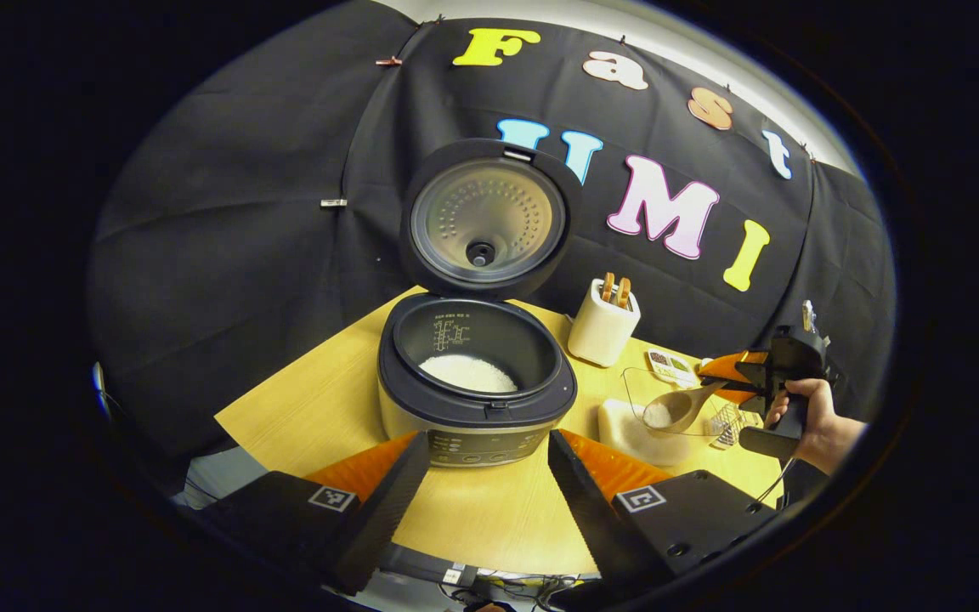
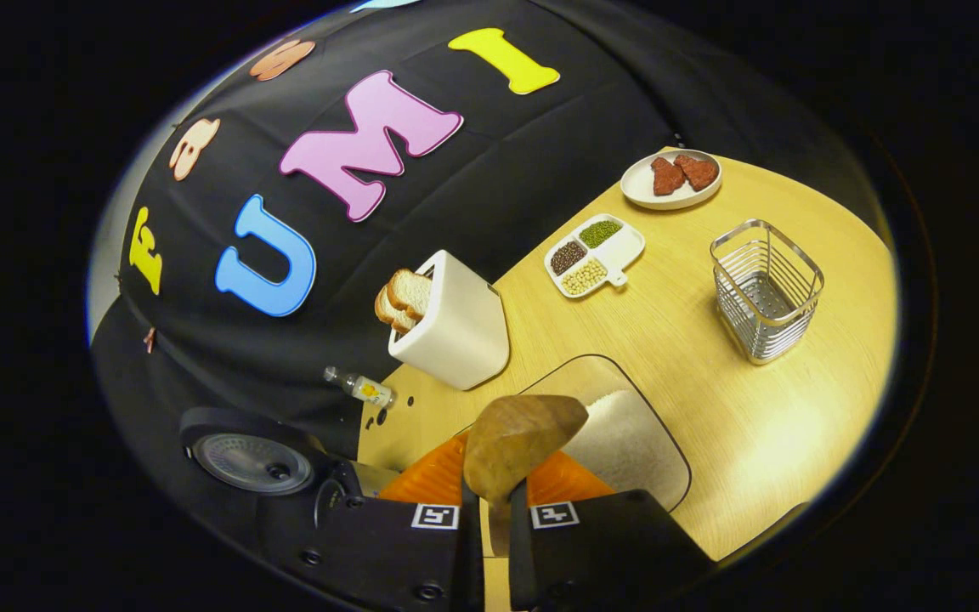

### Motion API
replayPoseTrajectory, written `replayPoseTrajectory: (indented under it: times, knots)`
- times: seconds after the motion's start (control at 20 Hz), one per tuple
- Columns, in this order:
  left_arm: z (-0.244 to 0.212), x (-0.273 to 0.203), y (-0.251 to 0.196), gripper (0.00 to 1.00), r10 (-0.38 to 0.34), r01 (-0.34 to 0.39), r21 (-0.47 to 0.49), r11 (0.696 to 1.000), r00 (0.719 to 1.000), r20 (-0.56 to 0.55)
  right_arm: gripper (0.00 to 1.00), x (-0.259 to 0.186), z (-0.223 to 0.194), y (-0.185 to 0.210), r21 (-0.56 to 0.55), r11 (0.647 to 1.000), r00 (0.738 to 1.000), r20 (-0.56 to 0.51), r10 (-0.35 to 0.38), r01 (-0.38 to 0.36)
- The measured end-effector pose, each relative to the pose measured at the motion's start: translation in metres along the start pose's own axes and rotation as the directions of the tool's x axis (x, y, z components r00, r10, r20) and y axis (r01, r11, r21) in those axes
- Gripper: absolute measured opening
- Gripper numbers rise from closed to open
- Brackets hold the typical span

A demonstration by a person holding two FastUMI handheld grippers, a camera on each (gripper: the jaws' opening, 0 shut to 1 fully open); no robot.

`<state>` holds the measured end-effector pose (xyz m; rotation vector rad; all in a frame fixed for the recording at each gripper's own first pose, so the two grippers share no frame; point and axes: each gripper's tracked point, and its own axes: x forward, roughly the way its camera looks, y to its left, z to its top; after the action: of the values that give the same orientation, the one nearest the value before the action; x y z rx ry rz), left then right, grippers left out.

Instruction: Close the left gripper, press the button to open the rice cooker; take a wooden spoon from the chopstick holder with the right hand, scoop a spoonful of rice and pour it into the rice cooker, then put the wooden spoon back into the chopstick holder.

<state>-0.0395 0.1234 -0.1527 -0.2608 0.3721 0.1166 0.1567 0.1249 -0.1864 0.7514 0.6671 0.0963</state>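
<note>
The open rice cooker (image 1: 477,374) is framed at centre between the left gripper (image 1: 481,484)'s spread, empty fingers; lower centre, the right gripper (image 2: 489,518)'s fingers are clamped on the wooden spoon (image 2: 519,442) — the wire chopstick holder (image 2: 766,289) is seen at right.

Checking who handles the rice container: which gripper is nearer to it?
Right. The right gripper holds the wooden spoon just above the rice container; the left gripper sits in front of the rice cooker, farther off.

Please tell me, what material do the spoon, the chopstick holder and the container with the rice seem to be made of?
The spoon looks like wood: matte brown with a soft grain. The chopstick holder appears to be metal wire, shiny and silvery, with open horizontal bars. The rice container seems clear plastic or glass, I cannot tell which: the table shows through its walls.
</note>
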Motion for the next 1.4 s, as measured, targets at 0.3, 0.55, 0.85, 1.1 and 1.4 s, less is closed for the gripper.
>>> replayPoseTrajectory:
  times: [0.3, 0.55, 0.85, 1.1, 1.4]
  knots:
    - [0.005, -0.004, 0.0, 0.95, -0.005, 0.005, -0.004, 1.0, 0.999, 0.036, 0.16, -0.011, 0.007, 0.031, 0.185, 0.98, 0.996, -0.026, 0.084, -0.078]
    - [0.011, -0.011, 0.007, 0.95, 0.004, -0.003, -0.016, 1.0, 0.997, 0.071, 0.16, -0.021, -0.002, 0.096, 0.296, 0.936, 0.972, -0.074, 0.224, -0.193]
    - [0.018, -0.014, 0.028, 0.95, 0.04, -0.034, -0.061, 0.998, 0.994, 0.098, 0.16, -0.024, -0.037, 0.172, 0.261, 0.922, 0.937, -0.123, 0.325, -0.286]
    - [0.021, -0.022, 0.051, 0.95, 0.074, -0.063, -0.104, 0.993, 0.991, 0.111, 0.16, -0.014, -0.076, 0.213, 0.114, 0.938, 0.925, -0.163, 0.343, -0.328]
    - [0.019, -0.025, 0.077, 0.95, 0.121, -0.107, -0.129, 0.986, 0.987, 0.105, 0.15, -0.002, -0.104, 0.262, -0.204, 0.895, 0.915, -0.156, 0.371, -0.398]
